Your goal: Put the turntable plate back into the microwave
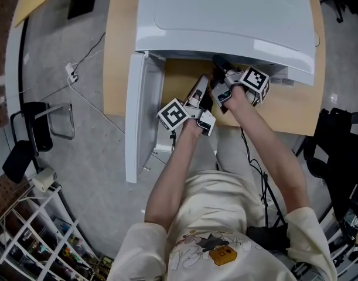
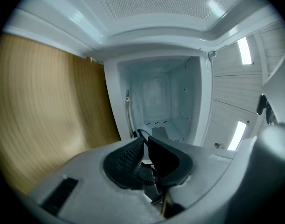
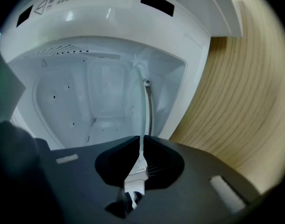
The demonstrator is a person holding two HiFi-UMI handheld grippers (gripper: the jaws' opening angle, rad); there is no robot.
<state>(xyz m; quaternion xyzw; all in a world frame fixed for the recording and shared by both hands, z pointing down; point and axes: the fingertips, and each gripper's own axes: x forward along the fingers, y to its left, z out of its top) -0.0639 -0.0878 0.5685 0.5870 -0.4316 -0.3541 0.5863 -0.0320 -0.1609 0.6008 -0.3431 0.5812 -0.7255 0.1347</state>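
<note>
The white microwave [image 1: 225,16] stands on a wooden table [image 1: 117,51] with its door [image 1: 135,116] swung open to the left. Both grippers are at its opening. My right gripper [image 3: 141,141] is shut on the rim of the clear glass turntable plate [image 3: 136,101], which shows edge-on as a thin pale sheet reaching into the white cavity [image 3: 86,92]. In the head view the right gripper [image 1: 218,64] sits just under the microwave's front edge. My left gripper [image 2: 146,140] faces the cavity [image 2: 161,101] with its jaws a narrow gap apart and nothing seen between them. The left gripper [image 1: 202,85] hangs lower and to the left of the right one.
The open door stands close to the left gripper's left side. Wooden table top [image 2: 39,115] lies in front of the cavity. On the floor are a black chair [image 1: 32,133], a cable with a plug [image 1: 73,72] and a white wire rack [image 1: 32,233]. Dark gear [image 1: 337,151] stands at the right.
</note>
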